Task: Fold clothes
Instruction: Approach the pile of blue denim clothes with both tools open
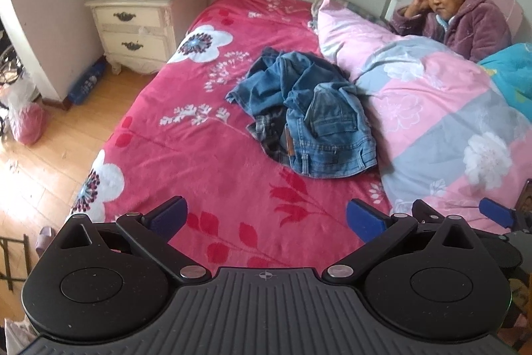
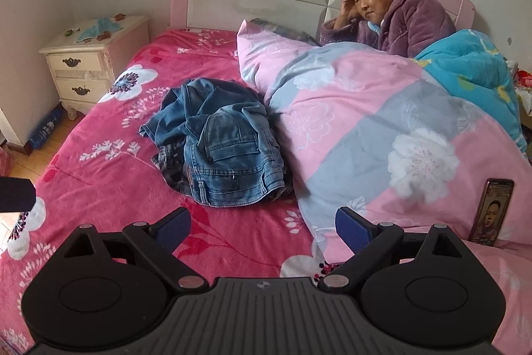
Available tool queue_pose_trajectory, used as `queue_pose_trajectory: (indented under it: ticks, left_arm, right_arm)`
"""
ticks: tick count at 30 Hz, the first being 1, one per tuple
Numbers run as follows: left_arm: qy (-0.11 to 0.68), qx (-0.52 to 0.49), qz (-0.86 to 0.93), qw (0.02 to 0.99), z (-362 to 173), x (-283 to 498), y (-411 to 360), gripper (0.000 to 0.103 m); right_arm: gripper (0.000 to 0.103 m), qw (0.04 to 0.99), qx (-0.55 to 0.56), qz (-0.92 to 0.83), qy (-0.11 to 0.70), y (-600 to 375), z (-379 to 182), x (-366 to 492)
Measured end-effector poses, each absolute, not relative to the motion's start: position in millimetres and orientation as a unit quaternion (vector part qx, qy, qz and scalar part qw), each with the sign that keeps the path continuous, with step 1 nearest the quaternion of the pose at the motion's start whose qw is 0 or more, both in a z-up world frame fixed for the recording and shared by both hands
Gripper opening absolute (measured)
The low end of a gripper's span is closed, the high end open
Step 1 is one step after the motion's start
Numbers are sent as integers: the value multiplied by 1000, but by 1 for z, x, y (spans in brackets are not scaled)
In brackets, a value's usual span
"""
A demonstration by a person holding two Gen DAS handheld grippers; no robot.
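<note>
A crumpled pair of blue jeans (image 1: pixel 309 118) lies in a heap on the red flowered bedspread (image 1: pixel 186 138), with a plaid lining showing at its near left side. The same jeans (image 2: pixel 226 148) sit mid-bed in the right wrist view. My left gripper (image 1: pixel 266 218) hovers over the near part of the bed, open, with nothing between its blue pads (image 1: pixel 364 218). My right gripper (image 2: pixel 262 227) is open too, short of the jeans and empty. In the left wrist view the right gripper (image 1: pixel 455 213) shows at the lower right edge.
A person in a purple robe (image 2: pixel 399 19) sits against the pink headboard under a pink and grey quilt (image 2: pixel 382 128). A phone (image 2: pixel 492 212) leans upright on the quilt at right. A cream nightstand (image 1: pixel 143 22) stands left of the bed on wooden floor (image 1: pixel 43 162).
</note>
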State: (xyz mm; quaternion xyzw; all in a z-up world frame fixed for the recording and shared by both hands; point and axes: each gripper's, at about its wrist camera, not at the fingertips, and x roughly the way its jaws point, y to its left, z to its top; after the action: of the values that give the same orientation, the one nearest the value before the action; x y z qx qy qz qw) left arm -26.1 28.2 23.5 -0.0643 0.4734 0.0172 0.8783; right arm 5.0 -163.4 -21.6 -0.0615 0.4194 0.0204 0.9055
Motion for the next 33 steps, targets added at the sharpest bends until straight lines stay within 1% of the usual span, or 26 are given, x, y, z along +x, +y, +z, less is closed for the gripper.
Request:
queue_pose_trajectory:
  ticks: [3,8,11,23,33]
  left_arm:
    - [474,-69,8,878,24,-25,32,103]
    - [472,-122,-1,873,19,-27,50,103]
    - [473,-134,2,871,17,-27,58,103]
    - [494,-124,12,861,-4,-21,58,103]
    - [491,-104,80,861,2,-17,37,103]
  right_arm:
    - [96,906,-61,18,419,-160,-17,4]
    - [96,905,-69,14,420,-150,-16,-1]
    - [96,904,-70,10,421,-145,-15,-5]
    - [96,897,-73,9,436,-135,-18,0]
    - [96,893,-84,79,435,-145,-26,31]
